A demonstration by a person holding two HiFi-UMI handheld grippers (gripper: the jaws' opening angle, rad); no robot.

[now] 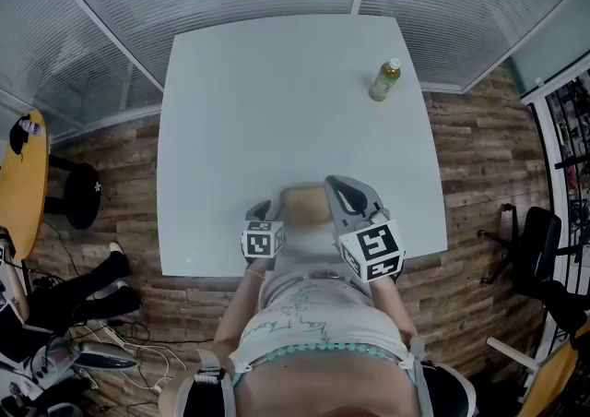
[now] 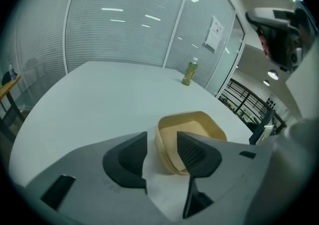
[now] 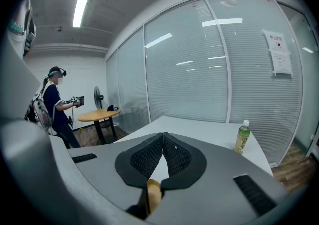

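Tan bowl (image 1: 300, 206) on table (image 1: 277, 111), near edge. Right gripper (image 3: 163, 137) clamped shut on bowl's right rim, likely steadying it. Left gripper (image 2: 162, 138) half-open, astride bowl's left rim, not gripping. Bottle (image 1: 385, 79) well beyond bowl.

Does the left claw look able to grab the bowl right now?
Likely yes: the left claw is open, its jaws astride the near wall of the bowl; nothing blocks it.

We log: bowl (image 2: 199, 125) matt, pale, wood-like; table (image 1: 277, 101) smooth matt white; bottle (image 1: 385, 80), upper right, glossy plastic; pads (image 3: 144, 158) black, ribbed, matt; floor (image 1: 470, 152) grained wood planks.
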